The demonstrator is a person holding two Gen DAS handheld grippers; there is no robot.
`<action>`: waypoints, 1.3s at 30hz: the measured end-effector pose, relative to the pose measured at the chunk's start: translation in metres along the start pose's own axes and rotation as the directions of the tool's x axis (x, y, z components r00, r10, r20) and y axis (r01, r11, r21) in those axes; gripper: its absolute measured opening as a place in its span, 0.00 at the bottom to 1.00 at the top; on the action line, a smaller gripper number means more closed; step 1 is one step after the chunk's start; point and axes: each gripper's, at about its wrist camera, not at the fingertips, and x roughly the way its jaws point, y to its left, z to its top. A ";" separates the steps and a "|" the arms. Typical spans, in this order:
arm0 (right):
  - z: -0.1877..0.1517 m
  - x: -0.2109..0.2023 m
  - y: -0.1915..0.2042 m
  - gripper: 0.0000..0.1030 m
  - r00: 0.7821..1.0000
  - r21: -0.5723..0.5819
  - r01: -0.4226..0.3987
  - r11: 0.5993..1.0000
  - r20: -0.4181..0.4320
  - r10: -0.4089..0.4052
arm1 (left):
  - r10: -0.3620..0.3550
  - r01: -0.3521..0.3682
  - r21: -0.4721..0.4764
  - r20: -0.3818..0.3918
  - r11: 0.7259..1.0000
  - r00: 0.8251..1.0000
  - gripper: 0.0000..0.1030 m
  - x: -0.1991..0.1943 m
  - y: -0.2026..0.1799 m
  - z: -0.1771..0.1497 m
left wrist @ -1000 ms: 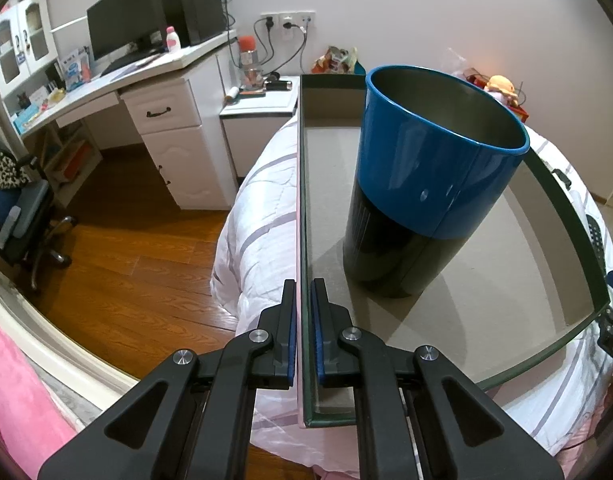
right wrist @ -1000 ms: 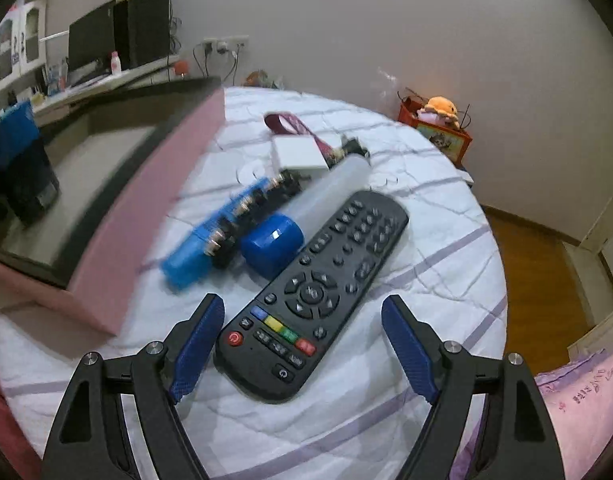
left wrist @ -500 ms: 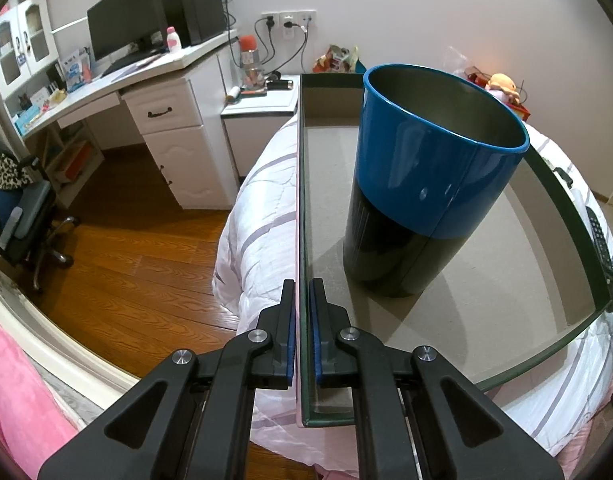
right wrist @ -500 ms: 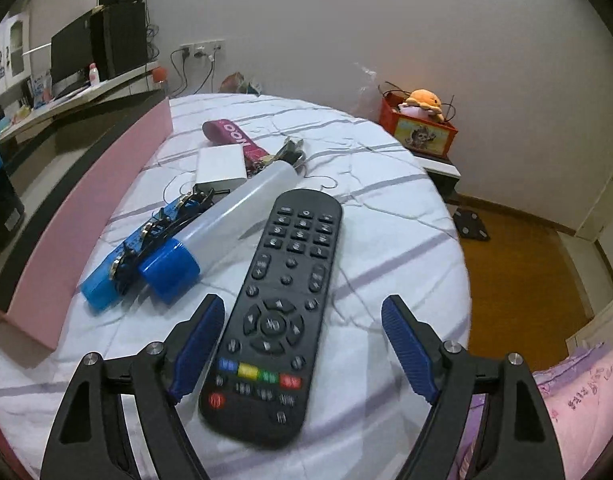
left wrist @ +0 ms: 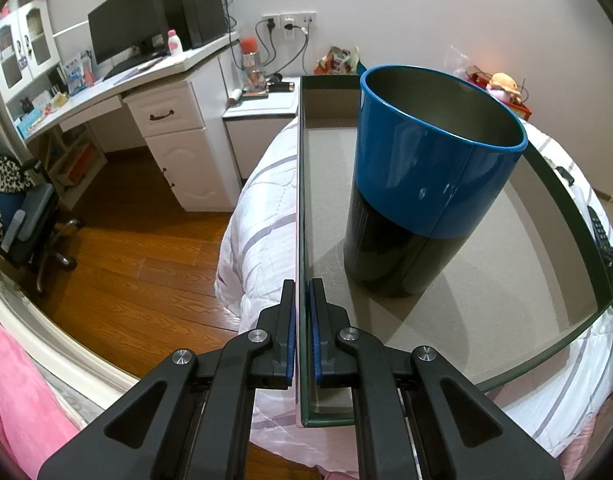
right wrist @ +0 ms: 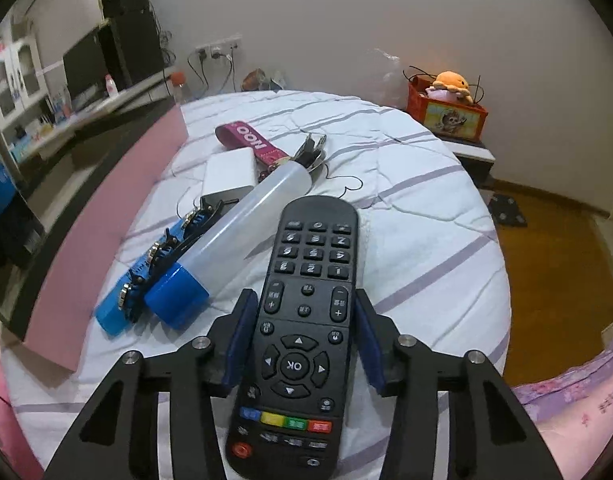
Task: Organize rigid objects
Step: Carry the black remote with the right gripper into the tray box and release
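Pink box (left wrist: 546, 216) wall clenched by left gripper (left wrist: 302, 344); right gripper (right wrist: 304, 344) clasps remote (right wrist: 302, 320), bed right side bare.

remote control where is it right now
In the right wrist view the remote control lies on the striped bedspread between the right gripper's fingers, with the blue-capped tube just to its left.
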 end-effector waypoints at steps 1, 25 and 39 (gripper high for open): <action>-0.001 -0.002 -0.002 0.44 1.000 0.010 -0.013 1.000 0.006 0.013 | 0.000 0.000 0.001 0.000 1.000 1.000 0.04 0.000 0.000 0.000; 0.001 0.004 0.003 0.43 1.000 -0.009 0.002 1.000 -0.015 -0.002 | 0.002 -0.002 0.003 0.001 1.000 1.000 0.04 0.000 -0.001 0.000; 0.002 -0.005 0.013 0.42 0.999 -0.088 0.037 0.995 0.009 -0.036 | 0.002 -0.002 0.005 0.001 1.000 1.000 0.04 -0.001 -0.002 0.000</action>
